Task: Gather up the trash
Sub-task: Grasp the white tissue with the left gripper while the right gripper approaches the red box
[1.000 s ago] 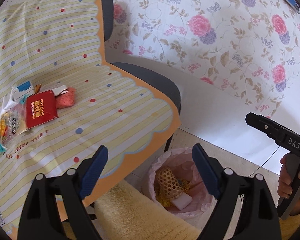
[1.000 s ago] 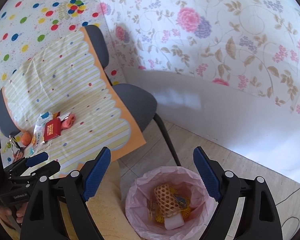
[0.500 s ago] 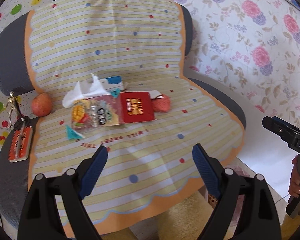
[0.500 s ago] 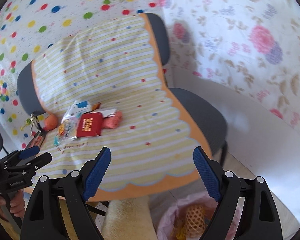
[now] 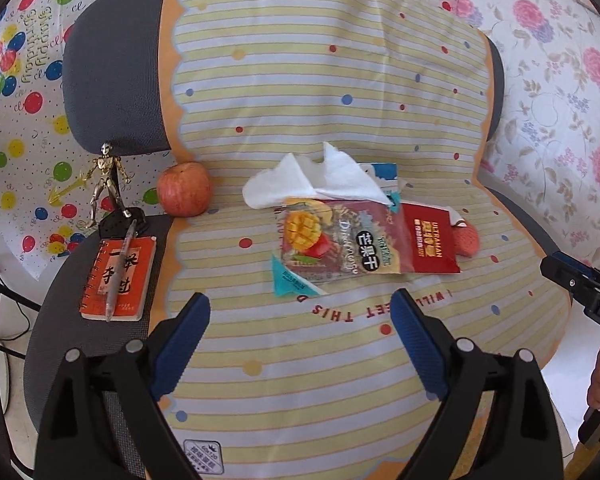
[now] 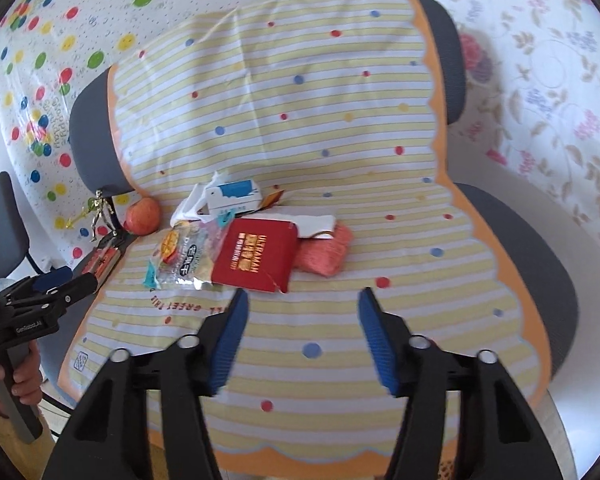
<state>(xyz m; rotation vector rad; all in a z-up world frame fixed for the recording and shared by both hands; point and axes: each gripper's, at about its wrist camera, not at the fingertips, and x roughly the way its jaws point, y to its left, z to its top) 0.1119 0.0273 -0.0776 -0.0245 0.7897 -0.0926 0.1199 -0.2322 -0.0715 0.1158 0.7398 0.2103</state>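
Note:
A pile of trash lies on the striped cloth [image 5: 300, 360] over the chair seat: a dried-mango snack bag [image 5: 332, 246], a red Ultraman box [image 5: 430, 244], a white tissue [image 5: 312, 180], a blue-and-white carton [image 6: 234, 196], a pink sponge [image 6: 324, 252]. The bag [image 6: 186, 258] and red box [image 6: 256, 258] also show in the right wrist view. My left gripper [image 5: 300, 344] is open and empty, just in front of the snack bag. My right gripper [image 6: 302, 336] is open and empty, in front of the red box and sponge.
An apple [image 5: 184, 194], a gold figurine [image 5: 106, 178], and an orange notebook with a pen [image 5: 120, 276] sit on the neighbouring chair at the left. Patterned wall sheets hang behind. The bin is out of view.
Both grippers have swung up from the pink-lined bin on the floor and moved in over the chair seat toward the trash pile. The right jaws have narrowed a little.

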